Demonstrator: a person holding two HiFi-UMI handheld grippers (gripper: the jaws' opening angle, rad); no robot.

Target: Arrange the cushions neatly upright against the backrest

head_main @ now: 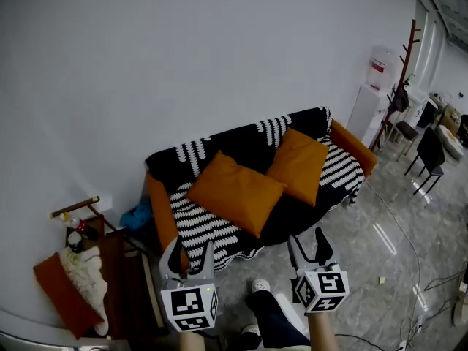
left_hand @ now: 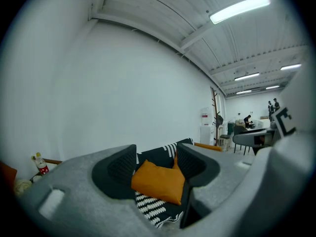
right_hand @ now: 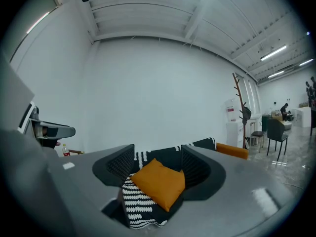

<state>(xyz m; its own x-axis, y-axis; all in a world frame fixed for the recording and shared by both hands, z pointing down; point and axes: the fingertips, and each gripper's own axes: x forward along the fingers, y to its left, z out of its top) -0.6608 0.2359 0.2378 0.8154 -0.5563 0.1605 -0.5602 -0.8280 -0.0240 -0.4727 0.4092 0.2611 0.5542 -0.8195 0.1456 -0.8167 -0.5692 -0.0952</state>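
Note:
An orange sofa [head_main: 353, 146] draped with a black-and-white throw [head_main: 201, 225] stands against the white wall. Two orange cushions rest on it: the left cushion [head_main: 235, 192] lies slanted across the seat, and the right cushion [head_main: 298, 164] leans toward the backrest. Both grippers hover in front of the sofa, apart from it. My left gripper [head_main: 190, 248] is open and holds nothing; the left cushion [left_hand: 158, 181] shows far off between its jaws. My right gripper [head_main: 307, 241] is also open and holds nothing, with an orange cushion [right_hand: 159, 182] framed in the distance.
A dark wooden side table [head_main: 110, 258] with a bottle [head_main: 74, 241] stands left of the sofa, a red cushion [head_main: 62, 295] and white cloth beside it. A water dispenser [head_main: 368, 108], coat rack [head_main: 398, 86] and dark chairs [head_main: 428, 152] stand at the right. My shoe [head_main: 261, 287] is below.

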